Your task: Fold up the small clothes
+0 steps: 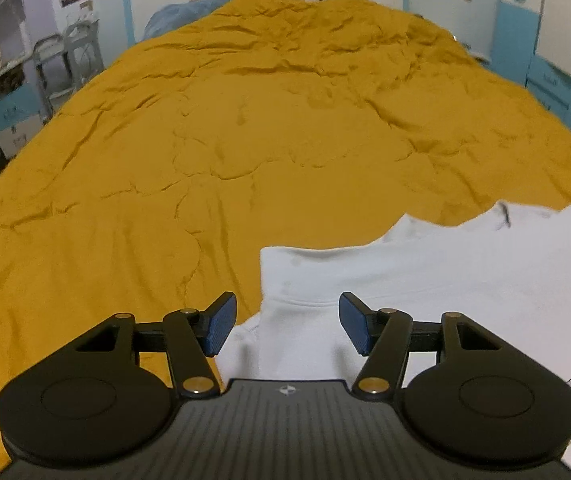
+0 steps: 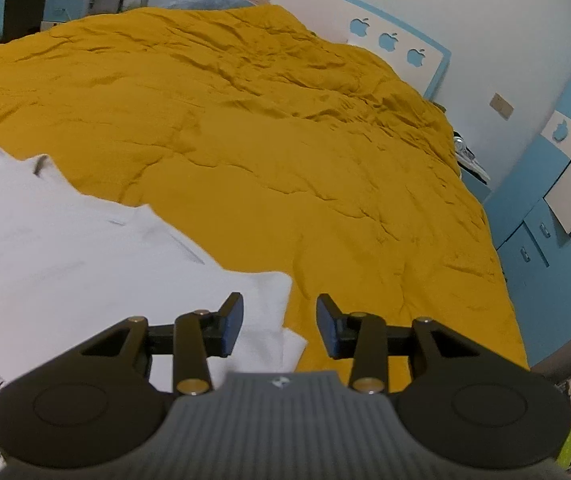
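Observation:
A white T-shirt [image 1: 425,276] lies spread flat on the mustard-yellow bedspread [image 1: 245,140]. In the left wrist view my left gripper [image 1: 287,322] is open and empty, hovering over the shirt's left sleeve. In the right wrist view the same shirt [image 2: 65,248] fills the lower left, with printed text near its bottom left. My right gripper [image 2: 279,326] is open and empty above the shirt's right sleeve tip [image 2: 281,320], its right finger over the yellow bedspread [image 2: 285,140].
The bed has a white and blue headboard [image 2: 389,36] with apple cutouts. Blue cabinets [image 2: 533,232] stand to the right of the bed. Shelves and a metal cart [image 1: 57,56] stand to the left. A blue pillow [image 1: 181,12] lies at the head.

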